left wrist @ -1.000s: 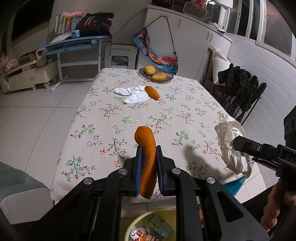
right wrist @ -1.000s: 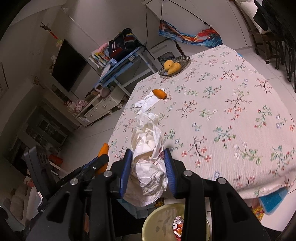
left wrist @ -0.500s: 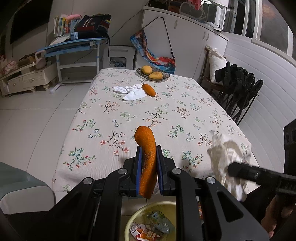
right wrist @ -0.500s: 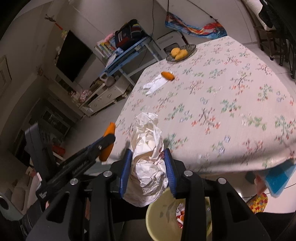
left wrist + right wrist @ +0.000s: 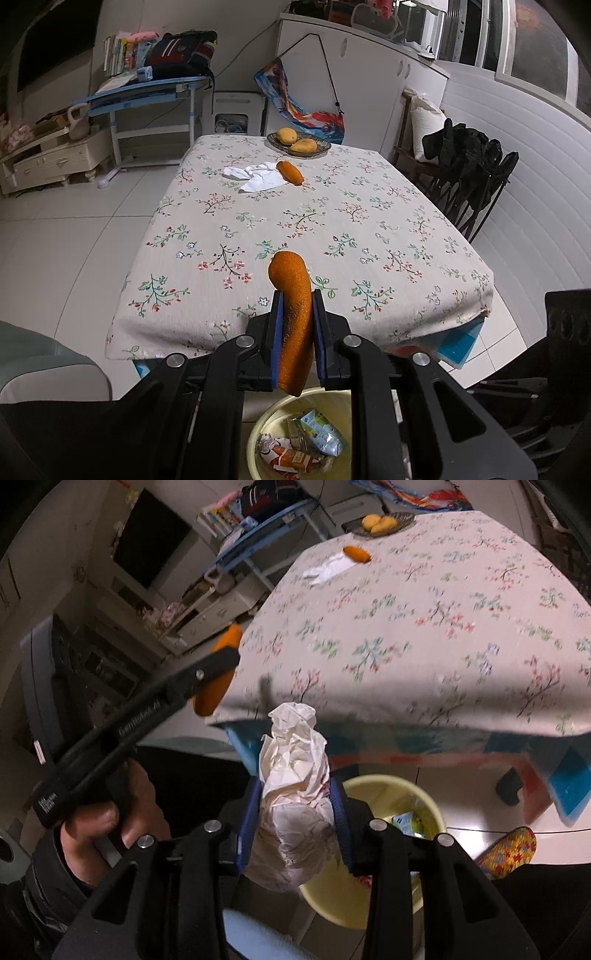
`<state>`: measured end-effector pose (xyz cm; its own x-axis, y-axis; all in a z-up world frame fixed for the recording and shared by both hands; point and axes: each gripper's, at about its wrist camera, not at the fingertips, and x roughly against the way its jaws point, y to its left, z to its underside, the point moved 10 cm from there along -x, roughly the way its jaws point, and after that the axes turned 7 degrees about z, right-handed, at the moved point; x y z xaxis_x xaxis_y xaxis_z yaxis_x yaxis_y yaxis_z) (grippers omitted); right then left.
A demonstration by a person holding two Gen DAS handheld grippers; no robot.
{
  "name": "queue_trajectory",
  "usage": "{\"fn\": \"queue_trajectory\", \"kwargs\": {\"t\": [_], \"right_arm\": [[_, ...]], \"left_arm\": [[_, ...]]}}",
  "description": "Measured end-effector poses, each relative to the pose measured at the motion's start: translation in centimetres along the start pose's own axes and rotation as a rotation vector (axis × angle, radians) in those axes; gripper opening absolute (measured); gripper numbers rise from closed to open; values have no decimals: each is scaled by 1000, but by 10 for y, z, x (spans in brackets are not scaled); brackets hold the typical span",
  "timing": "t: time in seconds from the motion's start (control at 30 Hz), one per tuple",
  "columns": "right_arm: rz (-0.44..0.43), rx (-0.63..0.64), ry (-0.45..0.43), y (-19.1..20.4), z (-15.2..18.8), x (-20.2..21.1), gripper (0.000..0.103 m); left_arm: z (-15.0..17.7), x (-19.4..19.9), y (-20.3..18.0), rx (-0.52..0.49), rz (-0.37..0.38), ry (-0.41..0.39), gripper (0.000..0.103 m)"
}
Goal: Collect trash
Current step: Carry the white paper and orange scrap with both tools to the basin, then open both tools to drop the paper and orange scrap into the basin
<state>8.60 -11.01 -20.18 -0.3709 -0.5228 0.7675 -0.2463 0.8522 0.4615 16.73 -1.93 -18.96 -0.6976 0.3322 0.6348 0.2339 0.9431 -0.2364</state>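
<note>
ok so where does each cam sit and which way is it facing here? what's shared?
Left wrist: on the left gripper, off the table's near end, facing along the floral tablecloth to the fruit plate; own jaws shut on an orange peel.
Right wrist: on the right gripper, lower, tilted over the yellow bin; jaws shut on crumpled paper; the left hand shows.
Shared: tablecloth, bin, peel, plate, the second peel by white paper.

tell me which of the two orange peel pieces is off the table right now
The curved orange peel clamped in the left gripper, above the yellow bin. The other orange peel lies on the tablecloth beside the white tissue.
</note>
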Motion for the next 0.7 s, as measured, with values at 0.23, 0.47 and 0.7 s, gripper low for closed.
{"fn": "queue_trajectory", "kwargs": {"t": [0.23, 0.47, 0.7], "right_arm": [[13, 17, 39, 2, 17, -5, 39], [38, 36, 81, 3, 30, -14, 40], [102, 41, 146, -6, 45, -28, 48]], "left_arm": [[5, 5, -5, -10, 6, 2, 15], [11, 10, -9, -21, 14, 4, 15], [14, 8, -13, -30, 22, 14, 15]]}}
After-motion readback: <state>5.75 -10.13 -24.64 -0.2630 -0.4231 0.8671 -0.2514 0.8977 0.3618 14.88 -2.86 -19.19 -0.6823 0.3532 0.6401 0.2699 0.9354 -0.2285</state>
